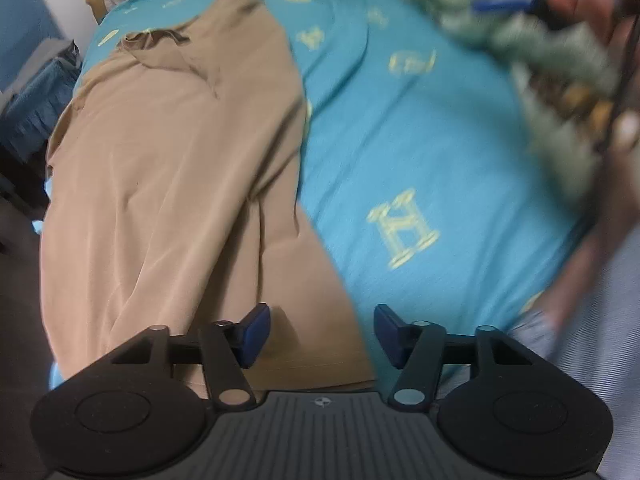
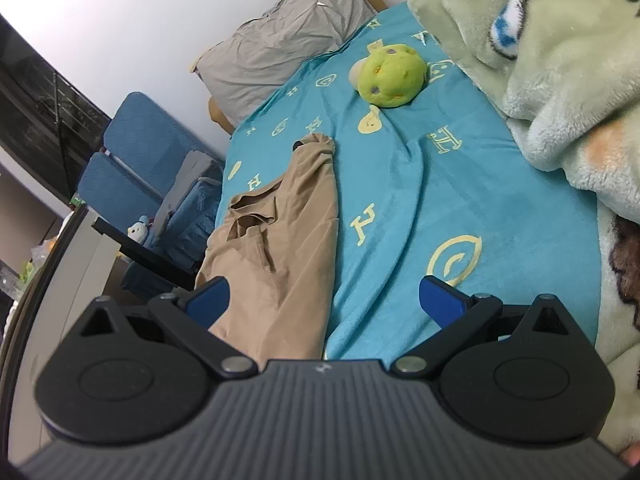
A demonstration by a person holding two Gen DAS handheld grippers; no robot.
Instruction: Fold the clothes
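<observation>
Lying on a teal sheet (image 2: pixel 460 208) printed with "H" letters, the tan shirt (image 2: pixel 280 248) sits below both empty, wide-open grippers (image 1: pixel 322 336) (image 2: pixel 324 304).

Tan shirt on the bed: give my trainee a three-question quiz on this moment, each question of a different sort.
1. True or false: the left gripper is shut on the tan shirt.
2. Which soft thing lies beyond the shirt's far end? A) yellow-green plush toy B) red ball C) striped sock
3. Fill in: the shirt lies on a ____ bedsheet with pale yellow prints.

Key: 1 false; 2 A; 3 turquoise.
</observation>
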